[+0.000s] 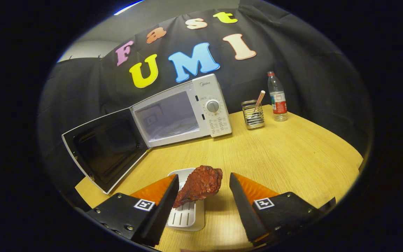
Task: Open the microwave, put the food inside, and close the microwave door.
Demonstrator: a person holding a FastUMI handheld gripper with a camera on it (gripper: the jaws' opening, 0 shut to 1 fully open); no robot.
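Note:
A reddish-brown piece of meat (199, 187) lies between my fingers, over a white slotted tray (187, 214) on the wooden table (285, 157). Its lower end touches the left finger (164, 203), and a wide gap separates it from the right finger (241, 203). My gripper (204, 177) is open. Beyond the fingers stands the white microwave (213, 105) against the booth wall. Its door (105, 150) is swung wide open to the left. The cavity (168, 117) is lit, with a glass turntable on its floor.
To the right of the microwave stands a wire holder (253, 114) with a straw in it. A plastic water bottle (277, 98) is just beyond that. The open door reaches out over the table's left front edge.

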